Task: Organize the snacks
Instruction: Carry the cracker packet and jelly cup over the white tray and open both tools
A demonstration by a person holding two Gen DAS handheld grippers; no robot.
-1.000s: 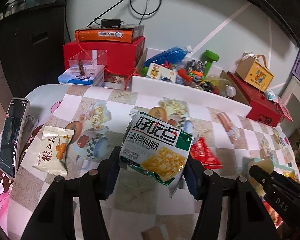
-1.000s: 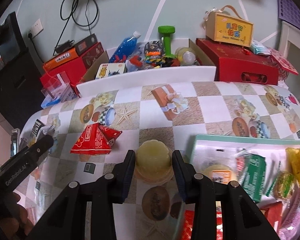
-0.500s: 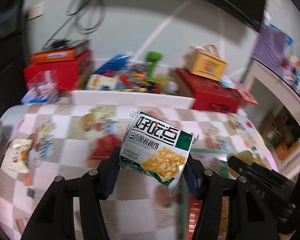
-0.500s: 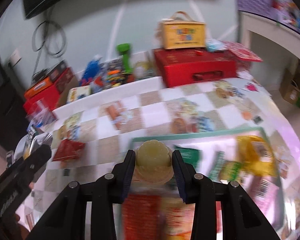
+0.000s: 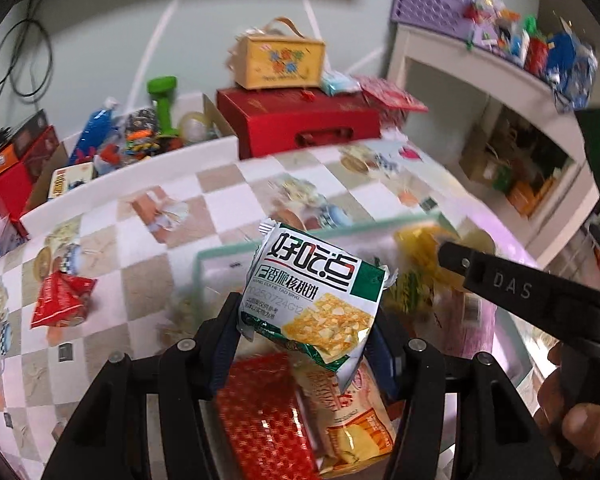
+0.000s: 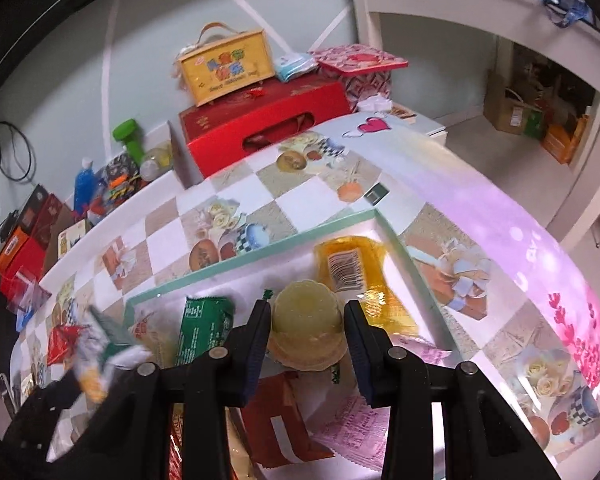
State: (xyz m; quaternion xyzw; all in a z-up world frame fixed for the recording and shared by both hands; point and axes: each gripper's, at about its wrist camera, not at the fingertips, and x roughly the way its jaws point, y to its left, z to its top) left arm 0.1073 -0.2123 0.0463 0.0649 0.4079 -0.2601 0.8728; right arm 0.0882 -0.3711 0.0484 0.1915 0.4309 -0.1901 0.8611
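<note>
Snacks fill one green-rimmed tray (image 6: pixel 260 254), lower centre in both views. My left gripper (image 5: pixel 304 340) clamps one biscuit packet (image 5: pixel 314 300); my right gripper (image 6: pixel 306 340), closed narrow, grips one jelly cup (image 6: pixel 306 326). Only the left view shows one red packet (image 5: pixel 62 300) at left, clear on the tablecloth (image 5: pixel 140 264).

Snacks in the tray (image 5: pixel 204 256) partly hidden behind the cracker packet (image 5: pixel 314 300), red triangular packet (image 5: pixel 62 300) motion-blurred

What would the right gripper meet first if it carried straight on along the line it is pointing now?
Probably the yellow barcoded packet lying in the green-rimmed tray, just beyond the jelly cup that the right gripper holds; depth is hard to judge here.
</note>
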